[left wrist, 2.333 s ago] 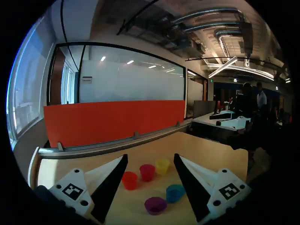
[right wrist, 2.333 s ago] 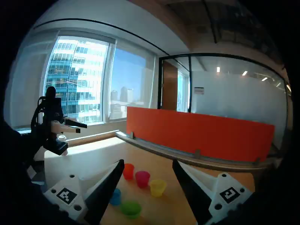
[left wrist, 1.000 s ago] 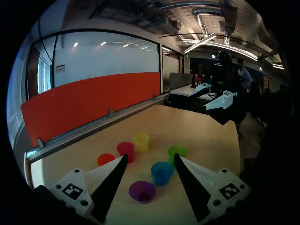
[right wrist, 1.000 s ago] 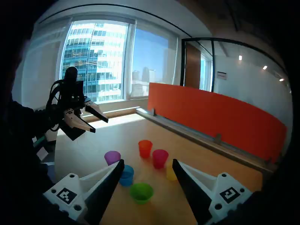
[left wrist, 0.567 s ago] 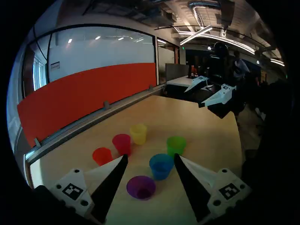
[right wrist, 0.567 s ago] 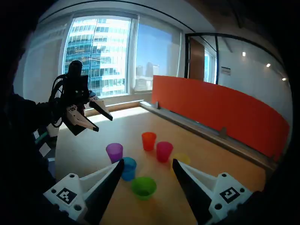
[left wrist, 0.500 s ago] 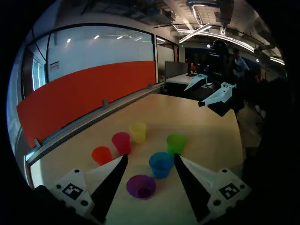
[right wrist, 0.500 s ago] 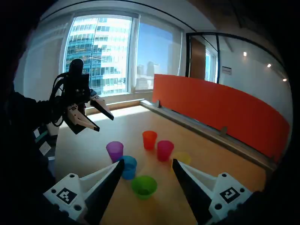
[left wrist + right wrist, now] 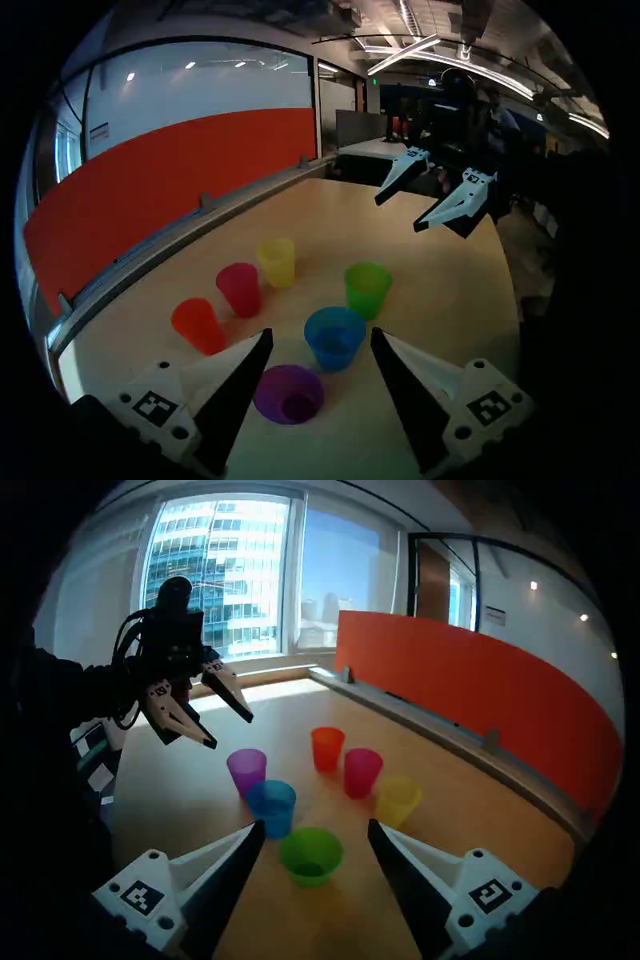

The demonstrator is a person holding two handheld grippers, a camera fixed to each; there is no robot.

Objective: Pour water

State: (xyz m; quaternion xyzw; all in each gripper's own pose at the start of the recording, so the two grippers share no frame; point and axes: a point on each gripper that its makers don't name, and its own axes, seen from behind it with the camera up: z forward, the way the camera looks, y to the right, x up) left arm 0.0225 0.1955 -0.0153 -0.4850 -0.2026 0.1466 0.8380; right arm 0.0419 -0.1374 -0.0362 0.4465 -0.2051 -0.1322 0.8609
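Note:
Six small plastic cups stand grouped on the wooden table (image 9: 432, 280): orange (image 9: 198, 324), pink (image 9: 240, 288), yellow (image 9: 277, 261), green (image 9: 367, 290), blue (image 9: 334, 337) and purple (image 9: 288, 394). My left gripper (image 9: 320, 340) hovers open above the table, with the blue and purple cups just ahead of its fingers. In the right gripper view my right gripper (image 9: 316, 824) is open too, and the green cup (image 9: 310, 855) lies between its fingertips, lower down. Each gripper appears across the cups from the other: the right gripper (image 9: 398, 216) and the left gripper (image 9: 231, 732), both empty.
An orange partition (image 9: 160, 176) on a metal rail runs along the table's far side. Large windows (image 9: 224, 576) lie behind the left gripper. A dark sleeve (image 9: 56, 712) holds that gripper. Bare tabletop (image 9: 512, 856) stretches beyond the yellow cup (image 9: 397, 800).
Both grippers have come in toward the cups and tipped downward, so the cups sit nearer and larger. Each gripper has come into the other's view. Both stay open.

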